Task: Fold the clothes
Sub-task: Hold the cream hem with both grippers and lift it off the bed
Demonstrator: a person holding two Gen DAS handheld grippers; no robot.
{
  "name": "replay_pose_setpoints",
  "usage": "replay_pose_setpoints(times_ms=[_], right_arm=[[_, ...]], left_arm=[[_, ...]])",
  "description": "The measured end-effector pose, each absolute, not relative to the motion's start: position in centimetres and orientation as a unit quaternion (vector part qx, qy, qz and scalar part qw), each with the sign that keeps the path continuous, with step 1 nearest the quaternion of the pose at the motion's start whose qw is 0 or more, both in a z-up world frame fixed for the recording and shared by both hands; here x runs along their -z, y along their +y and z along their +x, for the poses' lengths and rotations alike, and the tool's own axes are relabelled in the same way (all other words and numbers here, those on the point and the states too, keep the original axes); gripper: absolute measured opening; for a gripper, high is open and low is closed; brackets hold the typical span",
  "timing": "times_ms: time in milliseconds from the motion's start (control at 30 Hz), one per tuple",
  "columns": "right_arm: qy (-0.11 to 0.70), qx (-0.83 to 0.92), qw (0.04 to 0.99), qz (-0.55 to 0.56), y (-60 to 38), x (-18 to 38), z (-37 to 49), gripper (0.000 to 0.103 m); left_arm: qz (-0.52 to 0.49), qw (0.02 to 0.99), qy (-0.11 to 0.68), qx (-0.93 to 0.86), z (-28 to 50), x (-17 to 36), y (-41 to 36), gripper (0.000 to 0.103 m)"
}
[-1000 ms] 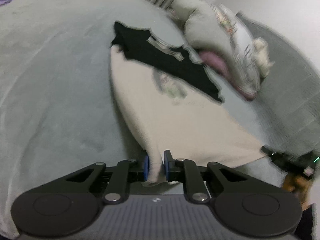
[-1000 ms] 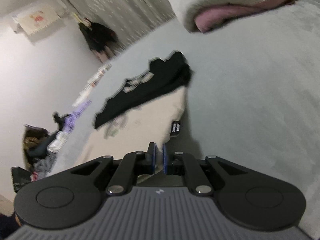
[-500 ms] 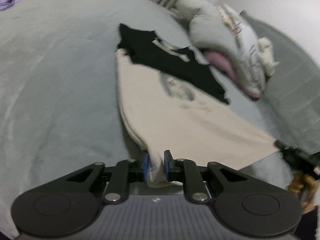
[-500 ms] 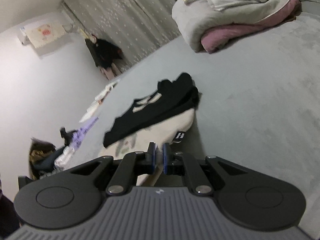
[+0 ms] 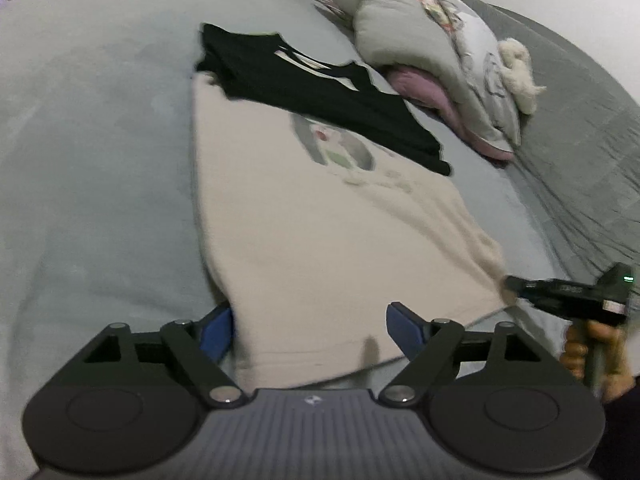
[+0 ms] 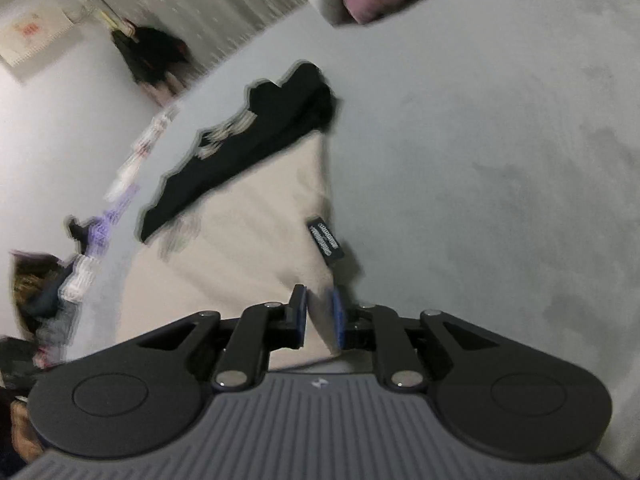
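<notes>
We see the cream shirt (image 5: 320, 240) spread flat on the grey bed (image 5: 92, 152) across the middle of the frame, its far end under a black shirt (image 5: 320, 96). Our left gripper (image 5: 308, 332) has its jaws released wide over the near hem. Our right gripper (image 6: 318, 316) has its jaws narrowly parted around the shirt's corner; whether they pinch it we cannot tell.

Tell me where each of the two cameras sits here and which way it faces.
Left wrist: on the left gripper, jaws open over the hem of the cream T-shirt, facing the black T-shirt and folded duvet; the right gripper and hand show.
Right wrist: on the right gripper, jaws pinching the cream T-shirt's corner, facing curtains.
Shared: both shirts, duvet, grey bed.
</notes>
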State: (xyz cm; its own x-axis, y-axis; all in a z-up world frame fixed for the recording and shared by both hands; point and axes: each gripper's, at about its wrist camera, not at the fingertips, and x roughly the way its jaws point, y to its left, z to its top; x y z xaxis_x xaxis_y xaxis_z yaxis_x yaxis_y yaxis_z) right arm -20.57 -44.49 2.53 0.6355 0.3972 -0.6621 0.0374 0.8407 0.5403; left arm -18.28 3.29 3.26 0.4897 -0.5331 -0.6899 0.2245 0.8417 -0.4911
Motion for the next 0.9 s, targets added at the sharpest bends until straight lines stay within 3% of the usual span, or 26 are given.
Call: replay_pose_setpoints(times_ms=[67,100,133,200,300,333,400,467,500,567,600,633,667,733,900], right_arm=[[0.412,-0.104,0.863,0.275,-44.6,-2.0,-20.8,0.016],[0.411,-0.106,0.861,0.28,-44.6,-1.9,-20.9,0.016],[0.413,-0.116,0.857,0.284,-44.4,-1.8,-21.0,0.017],[0.415,-0.135,0.853,0.285,-44.2,-2.0,-21.2,0.017],[0.406,-0.11,0.863,0.278,-44.8,-2.5,-21.6,0.021],[0.406,-0.102,0.864,0.28,-45.1,-2.6,-21.6,0.038],[0.405,-0.107,0.864,0.279,-45.1,-2.5,-21.6,0.049],[0.404,-0.121,0.871,0.251,-44.0,-2.6,-21.5,0.06],[0.404,-0.129,0.874,0.237,-43.5,-2.6,-21.5,0.06],[0.408,-0.129,0.88,0.206,-42.7,-2.6,-21.3,0.056],[0.412,-0.122,0.88,0.205,-42.8,-2.5,-21.2,0.05],[0.415,-0.115,0.879,0.204,-42.9,-2.5,-21.1,0.024],[0.419,-0.107,0.879,0.203,-43.0,-2.4,-21.0,0.009],[0.422,-0.109,0.874,0.214,-43.6,-2.4,-21.0,0.009],[0.379,-0.121,0.889,0.226,-44.0,-4.8,-22.3,0.008]], left_arm=[[-0.164,0.845,0.455,0.226,-18.3,-3.0,3.0,0.058],[-0.164,0.845,0.457,0.223,-18.3,-2.8,3.1,0.047],[-0.172,0.841,0.462,0.222,-18.2,-2.7,3.4,0.029],[-0.2,0.829,0.473,0.224,-18.0,-2.3,4.3,0.019],[-0.207,0.825,0.473,0.229,-18.2,-2.1,4.6,0.019],[-0.205,0.826,0.473,0.228,-18.3,-2.1,4.6,0.021],[-0.213,0.826,0.472,0.224,-18.3,-2.0,4.6,0.025],[-0.223,0.823,0.47,0.228,-18.2,-1.9,4.7,0.038],[-0.227,0.821,0.468,0.234,-18.2,-1.9,4.6,0.047],[-0.226,0.822,0.463,0.242,-18.3,-2.1,4.3,0.05],[-0.206,0.831,0.458,0.241,-18.6,-2.3,3.8,0.044],[-0.194,0.835,0.455,0.24,-18.7,-2.4,3.5,0.027],[-0.176,0.841,0.454,0.236,-18.9,-2.5,3.2,0.017],[-0.184,0.837,0.458,0.235,-18.9,-2.2,3.4,0.012],[-0.211,0.842,0.439,0.232,-19.2,-3.3,4.2,0.011]])
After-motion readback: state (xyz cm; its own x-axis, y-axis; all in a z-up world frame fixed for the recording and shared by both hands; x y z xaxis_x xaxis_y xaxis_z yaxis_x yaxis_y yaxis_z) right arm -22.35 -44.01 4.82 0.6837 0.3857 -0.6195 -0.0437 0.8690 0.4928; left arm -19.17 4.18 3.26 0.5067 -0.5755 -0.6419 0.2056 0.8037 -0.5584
